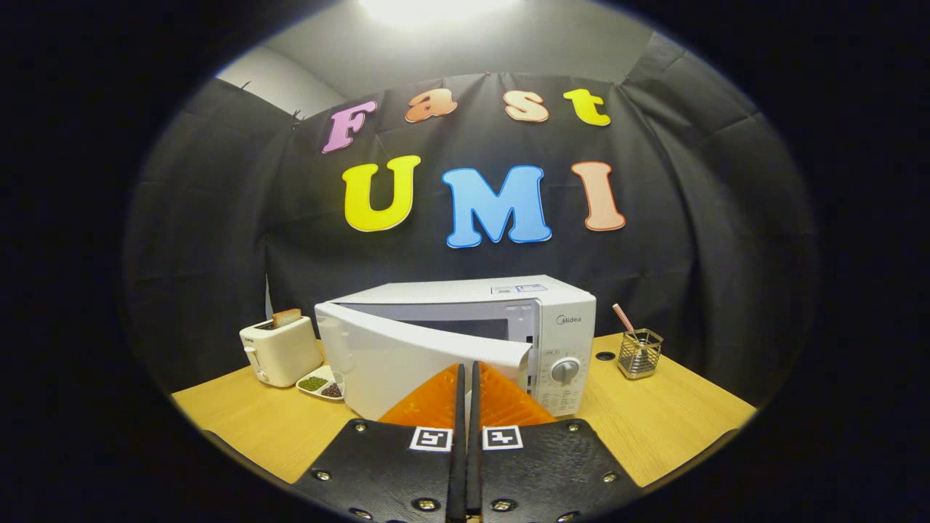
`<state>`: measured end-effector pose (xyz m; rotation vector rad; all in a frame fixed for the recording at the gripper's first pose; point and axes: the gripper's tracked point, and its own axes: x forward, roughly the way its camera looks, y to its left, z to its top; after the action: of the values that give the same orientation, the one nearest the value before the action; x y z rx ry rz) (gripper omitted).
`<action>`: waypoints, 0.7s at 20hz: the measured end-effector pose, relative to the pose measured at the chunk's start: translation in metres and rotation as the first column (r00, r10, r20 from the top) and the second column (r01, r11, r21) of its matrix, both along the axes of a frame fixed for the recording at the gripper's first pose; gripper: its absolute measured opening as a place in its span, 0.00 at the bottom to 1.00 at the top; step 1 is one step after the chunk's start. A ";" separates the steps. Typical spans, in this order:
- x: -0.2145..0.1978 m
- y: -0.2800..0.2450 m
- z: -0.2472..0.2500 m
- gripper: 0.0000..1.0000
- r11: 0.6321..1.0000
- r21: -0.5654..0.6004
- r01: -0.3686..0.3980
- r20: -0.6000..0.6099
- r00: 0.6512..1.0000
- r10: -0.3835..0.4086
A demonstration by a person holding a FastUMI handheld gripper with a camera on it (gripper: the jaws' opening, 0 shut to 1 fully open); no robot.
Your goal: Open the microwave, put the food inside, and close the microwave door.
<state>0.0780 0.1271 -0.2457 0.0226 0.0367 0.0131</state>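
The gripper holds its two fingers together, side by side with only a thin slit between them and nothing clamped in it; the tips point straight ahead at the free edge of the microwave door; that door stands partly open, hinged at the left side of the microwave and swung out toward the fingers, so its free vertical edge lies just beyond and slightly right of the tips, near the control panel and its dial; whether the tips touch the door cannot be told; the cavity shows as a dim gap behind the door's upper edge; the door's long axis runs from left to right across the line of the fingers, tilted because the free end is nearer them than the hinge; judged from this, the coming move turns on which face of the door the closed fingers meet: a push on the outer face would shut it, a sweep from behind the free edge toward the left would open it wider; the food is likely the small dish on the table, left of the door beside the toaster; a wire holder stands well right of the microwave.
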 end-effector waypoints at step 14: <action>0.062 -0.034 0.002 0.01 0.998 0.029 0.058 0.006 0.998 -0.058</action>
<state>0.1399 0.0934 -0.2441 0.0523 0.0287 -0.0440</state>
